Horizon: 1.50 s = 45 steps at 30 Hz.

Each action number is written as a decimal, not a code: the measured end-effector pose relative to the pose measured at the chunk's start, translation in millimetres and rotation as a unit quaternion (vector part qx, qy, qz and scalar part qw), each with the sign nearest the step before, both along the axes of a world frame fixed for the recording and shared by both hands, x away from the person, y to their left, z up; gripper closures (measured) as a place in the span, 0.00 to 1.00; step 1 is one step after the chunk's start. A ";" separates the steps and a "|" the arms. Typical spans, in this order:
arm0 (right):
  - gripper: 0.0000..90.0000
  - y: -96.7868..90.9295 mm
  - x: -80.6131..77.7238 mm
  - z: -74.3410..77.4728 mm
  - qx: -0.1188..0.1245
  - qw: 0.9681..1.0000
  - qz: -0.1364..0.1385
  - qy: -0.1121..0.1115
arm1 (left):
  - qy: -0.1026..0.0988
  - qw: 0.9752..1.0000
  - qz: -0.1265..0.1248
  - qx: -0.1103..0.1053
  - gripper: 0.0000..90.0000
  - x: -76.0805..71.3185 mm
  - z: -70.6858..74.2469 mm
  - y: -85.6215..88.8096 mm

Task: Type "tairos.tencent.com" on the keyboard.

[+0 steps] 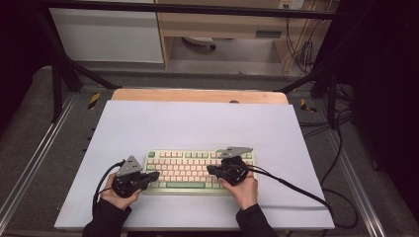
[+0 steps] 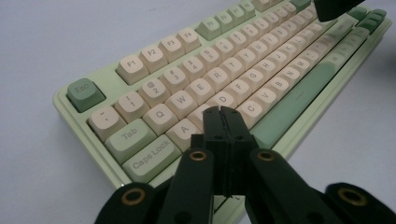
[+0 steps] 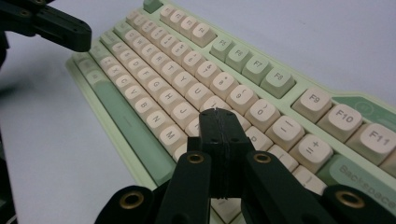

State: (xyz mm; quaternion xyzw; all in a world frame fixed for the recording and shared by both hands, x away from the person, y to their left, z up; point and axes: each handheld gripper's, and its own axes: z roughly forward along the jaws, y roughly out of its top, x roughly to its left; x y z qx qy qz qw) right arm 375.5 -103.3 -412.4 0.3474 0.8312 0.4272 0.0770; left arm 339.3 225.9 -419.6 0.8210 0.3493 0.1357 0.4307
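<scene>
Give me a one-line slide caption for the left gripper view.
Shut left gripper poised over the home-row keys of a green and cream keyboard on a white table.
</scene>
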 end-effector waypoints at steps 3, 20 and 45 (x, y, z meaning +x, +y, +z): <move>1.00 8.1 4.4 -2.1 -0.001 1.000 0.001 0.002 | 0.000 1.000 0.002 0.000 1.00 -0.1 0.0 2.2; 1.00 18.9 17.5 -15.6 -0.020 1.000 -0.017 0.006 | 0.002 1.000 0.003 0.000 1.00 0.4 -1.4 3.6; 1.00 13.9 3.3 -0.6 -0.015 1.000 -0.002 -0.011 | 0.003 1.000 0.003 0.001 1.00 1.0 -2.5 3.7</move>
